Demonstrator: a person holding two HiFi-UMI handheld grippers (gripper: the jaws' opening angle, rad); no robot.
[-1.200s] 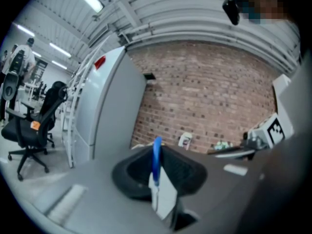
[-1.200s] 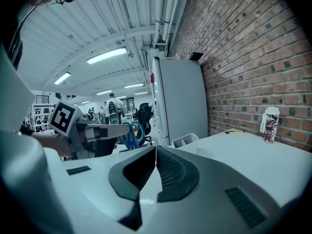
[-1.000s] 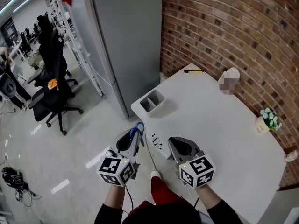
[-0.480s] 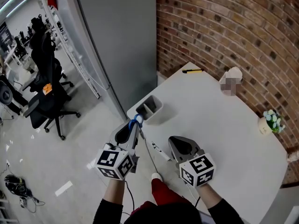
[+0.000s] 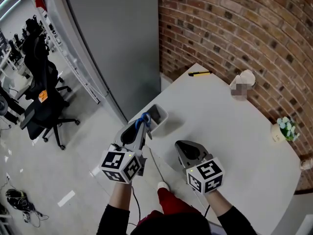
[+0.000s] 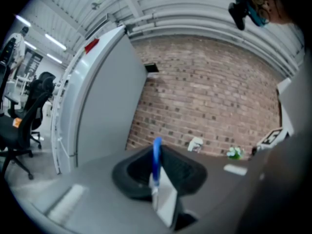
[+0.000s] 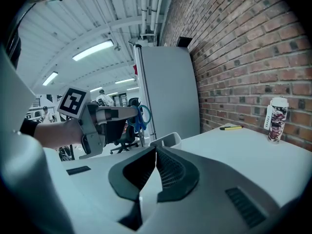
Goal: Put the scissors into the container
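The scissors (image 5: 143, 121) have blue handles, and my left gripper (image 5: 140, 130) is shut on them, handles sticking up past the jaw tips. In the left gripper view the blue handle (image 6: 156, 159) stands upright between the dark jaws of that gripper (image 6: 156, 179). The container (image 5: 157, 115), a small white box with compartments, sits at the near left corner of the white table (image 5: 230, 146), just beyond the scissors. My right gripper (image 5: 188, 152) hovers over the table's near edge, shut and holding nothing (image 7: 156, 152). Its view shows the container (image 7: 166, 140) and the scissors (image 7: 142, 117) to the left.
A tall grey cabinet (image 5: 112, 43) stands left of the table and a brick wall (image 5: 244, 28) runs behind it. On the table lie a yellow pen (image 5: 199, 73), a white cup (image 5: 243, 78) and a small flower pot (image 5: 282, 129). Office chairs (image 5: 41, 97) stand on the floor at left.
My left gripper has carried the scissors forward, closer to the container at the table corner. The right gripper has also shifted slightly forward over the table edge.
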